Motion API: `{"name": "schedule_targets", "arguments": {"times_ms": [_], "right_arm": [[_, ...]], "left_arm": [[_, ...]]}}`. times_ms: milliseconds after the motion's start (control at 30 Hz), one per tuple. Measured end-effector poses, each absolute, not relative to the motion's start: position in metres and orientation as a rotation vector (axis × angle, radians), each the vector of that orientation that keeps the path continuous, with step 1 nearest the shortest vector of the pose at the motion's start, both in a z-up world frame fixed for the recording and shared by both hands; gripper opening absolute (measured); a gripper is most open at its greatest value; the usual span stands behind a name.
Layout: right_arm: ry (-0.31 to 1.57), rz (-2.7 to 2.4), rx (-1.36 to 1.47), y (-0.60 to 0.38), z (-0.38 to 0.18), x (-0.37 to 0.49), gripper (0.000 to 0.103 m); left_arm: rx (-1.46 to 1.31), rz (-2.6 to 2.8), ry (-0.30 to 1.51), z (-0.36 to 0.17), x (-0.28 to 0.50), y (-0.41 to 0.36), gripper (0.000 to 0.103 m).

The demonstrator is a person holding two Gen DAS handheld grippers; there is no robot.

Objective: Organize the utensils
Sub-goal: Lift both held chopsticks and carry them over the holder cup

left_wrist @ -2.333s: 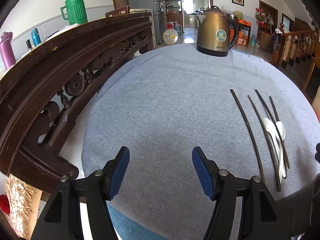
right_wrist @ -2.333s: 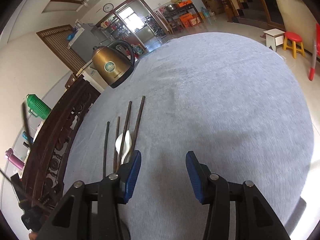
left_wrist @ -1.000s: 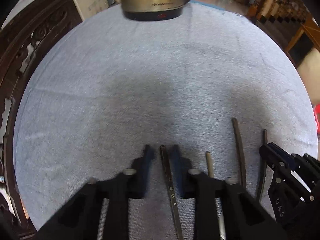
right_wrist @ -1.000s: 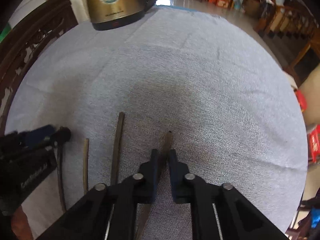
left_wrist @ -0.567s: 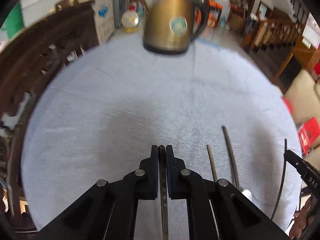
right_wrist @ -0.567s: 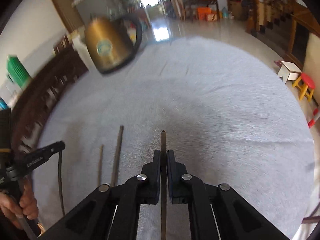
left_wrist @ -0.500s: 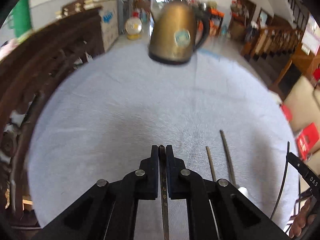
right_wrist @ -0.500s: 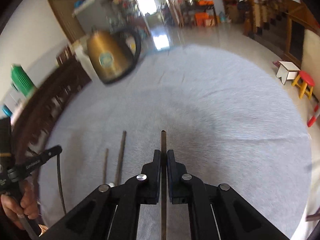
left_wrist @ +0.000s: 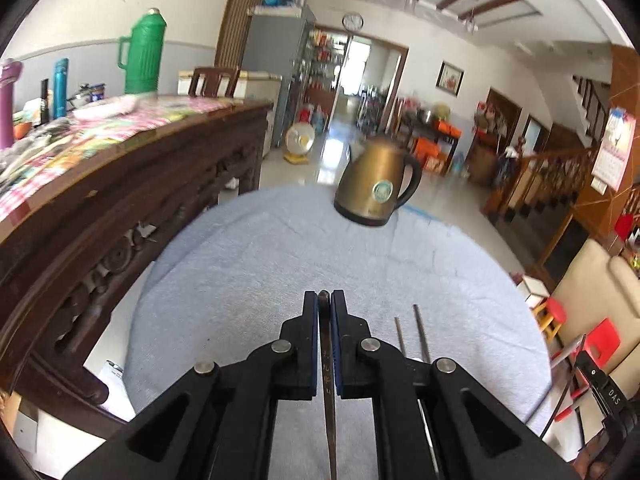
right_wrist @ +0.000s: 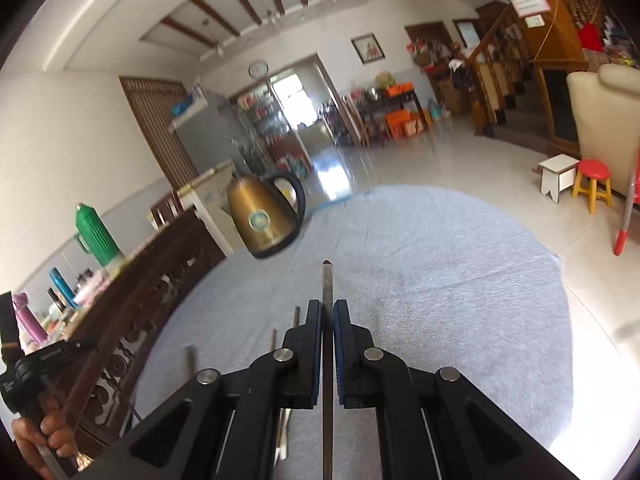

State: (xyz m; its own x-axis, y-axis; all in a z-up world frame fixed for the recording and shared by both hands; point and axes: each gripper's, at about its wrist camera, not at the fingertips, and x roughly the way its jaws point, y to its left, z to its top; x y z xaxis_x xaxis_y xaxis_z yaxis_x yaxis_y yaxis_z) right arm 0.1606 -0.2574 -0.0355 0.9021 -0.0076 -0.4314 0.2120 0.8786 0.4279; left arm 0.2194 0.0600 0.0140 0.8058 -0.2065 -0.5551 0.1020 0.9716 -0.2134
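My left gripper (left_wrist: 324,300) is shut on a dark chopstick (left_wrist: 328,380), held up over the grey-blue tablecloth (left_wrist: 248,264). My right gripper (right_wrist: 328,308) is shut on a second dark chopstick (right_wrist: 327,280), whose tip pokes past the fingertips. Two more chopsticks (left_wrist: 418,332) lie side by side on the cloth to the right of the left gripper. In the right wrist view they lie (right_wrist: 296,320) just left of the fingers. A person's hand (right_wrist: 48,432) holding the left gripper shows at the lower left of the right wrist view.
A brass-coloured kettle (left_wrist: 376,188) stands at the far edge of the round table. A dark carved wooden sideboard (left_wrist: 120,184) runs along the left, with a green thermos (left_wrist: 142,54) and bottles on top. Stools (right_wrist: 592,184) stand on the floor to the right.
Both grippers, open earlier, closed on a chopstick each. They have since risen and tilted up with them, so more of the room shows. The table looks smaller and lower.
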Motion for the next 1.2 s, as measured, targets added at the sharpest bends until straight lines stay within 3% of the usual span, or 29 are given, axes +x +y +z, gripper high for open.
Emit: {"name": "schedule_targets", "arguments": {"times_ms": [467, 833, 1200], "right_arm": [[0.219, -0.118, 0.447, -0.23, 0.018, 0.093, 0.006], [0.053, -0.089, 0.432, -0.204, 0.062, 0.093, 0.006], [0.037, -0.104, 0.376, -0.163, 0.046, 0.124, 0.006]], "left_arm": [[-0.157, -0.243, 0.463, 0.05, 0.136, 0.062, 0.005], [-0.126, -0.349, 0.358, 0.117, 0.088, 0.057, 0.005], [-0.15, -0.442, 0.349, 0.139, 0.069, 0.049, 0.005]]}}
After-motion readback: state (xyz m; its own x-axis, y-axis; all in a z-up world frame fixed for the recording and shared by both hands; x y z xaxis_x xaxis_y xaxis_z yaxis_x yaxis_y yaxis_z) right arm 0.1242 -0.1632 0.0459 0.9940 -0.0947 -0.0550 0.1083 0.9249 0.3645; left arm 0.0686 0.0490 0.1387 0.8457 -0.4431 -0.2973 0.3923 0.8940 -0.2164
